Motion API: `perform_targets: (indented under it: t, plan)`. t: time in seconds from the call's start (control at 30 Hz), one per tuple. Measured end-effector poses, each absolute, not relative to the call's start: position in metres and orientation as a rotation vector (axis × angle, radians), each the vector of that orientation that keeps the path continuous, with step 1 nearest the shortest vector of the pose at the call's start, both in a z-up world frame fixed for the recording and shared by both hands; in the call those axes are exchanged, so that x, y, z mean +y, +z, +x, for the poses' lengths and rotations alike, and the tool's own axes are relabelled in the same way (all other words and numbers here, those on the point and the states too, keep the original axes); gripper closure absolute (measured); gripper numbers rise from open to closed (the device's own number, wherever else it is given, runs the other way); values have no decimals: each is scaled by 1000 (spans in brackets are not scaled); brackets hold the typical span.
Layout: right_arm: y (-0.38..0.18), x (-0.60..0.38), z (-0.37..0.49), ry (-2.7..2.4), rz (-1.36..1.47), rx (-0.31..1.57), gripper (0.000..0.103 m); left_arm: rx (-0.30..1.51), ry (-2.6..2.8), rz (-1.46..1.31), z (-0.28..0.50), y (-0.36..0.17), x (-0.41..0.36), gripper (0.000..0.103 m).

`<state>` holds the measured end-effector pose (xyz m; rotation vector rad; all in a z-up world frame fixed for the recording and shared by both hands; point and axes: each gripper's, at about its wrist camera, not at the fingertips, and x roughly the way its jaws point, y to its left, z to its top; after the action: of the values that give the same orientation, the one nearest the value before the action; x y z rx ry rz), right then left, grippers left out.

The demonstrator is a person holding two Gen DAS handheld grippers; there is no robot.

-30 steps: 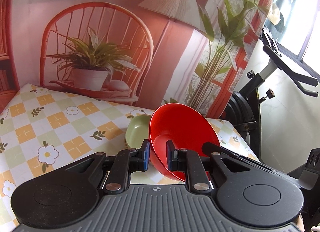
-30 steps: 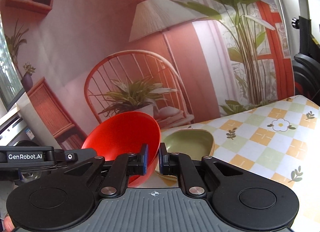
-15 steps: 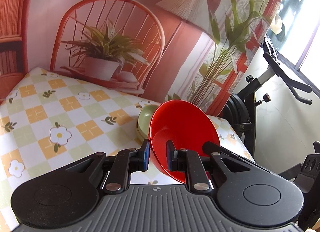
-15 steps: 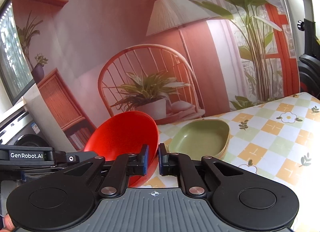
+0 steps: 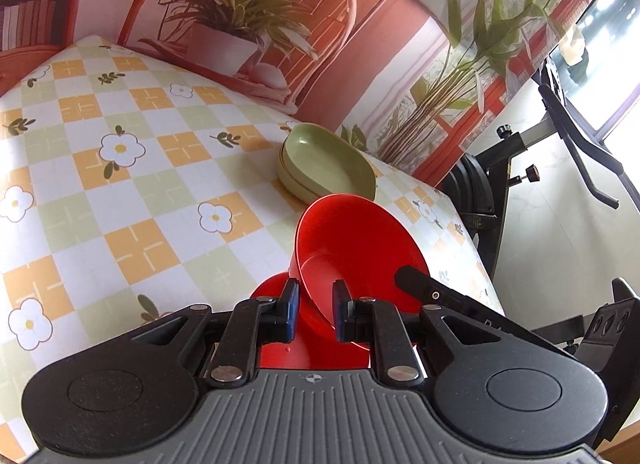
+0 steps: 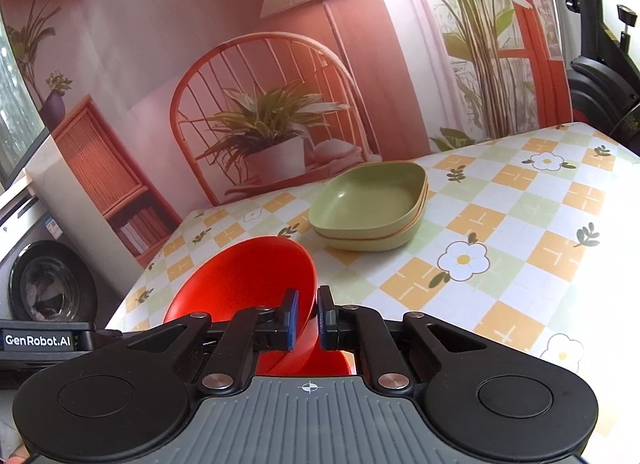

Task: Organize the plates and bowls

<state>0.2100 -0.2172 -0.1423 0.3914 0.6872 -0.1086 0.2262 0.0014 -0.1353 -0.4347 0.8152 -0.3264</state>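
While both grippers pinch one red bowl point(image 5: 352, 248), L gripper point(image 5: 316, 306) & R gripper point(image 6: 306, 314) hold opposite rims, bowl tilted. 2nd red dish point(image 5: 280, 352) sits below. Green plates point(image 6: 370, 204) stacked nr table point(image 6: 520, 224) back edge.

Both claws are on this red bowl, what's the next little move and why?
Probably ease the red bowl straight down onto the second red bowl showing beneath it. The held bowl is tilted, its rim pinched by the left claw and right claw, so level it first; the green dishes are already stacked.
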Motion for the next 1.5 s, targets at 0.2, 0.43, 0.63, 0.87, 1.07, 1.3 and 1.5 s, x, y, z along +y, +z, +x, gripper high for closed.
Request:
perform_targets:
  t: [0.2, 0.43, 0.63, 0.87, 1.07, 1.3, 1.5]
  plan:
    - [-147, -216, 210, -100, 390, 707, 93, 859, -317, -408, 220, -150, -1, 85]
    - [-158, -214, 208, -98, 395, 748, 93, 879, -311, -385, 216, -154, -2, 85]
    - [-164, -212, 205, -96, 395, 773, 93, 903, -303, -367, 213, -159, -4, 85]
    - [-166, -213, 206, -87, 395, 785, 93, 909, -295, -363, 212, -161, -6, 85]
    - [-168, -212, 206, -89, 395, 792, 93, 917, -291, -354, 213, -163, -9, 85]
    - [-170, -213, 206, -88, 395, 798, 92, 931, -281, -357, 213, -167, -7, 85]
    - [-171, -214, 205, -87, 395, 801, 92, 936, -284, -359, 212, -170, -8, 85]
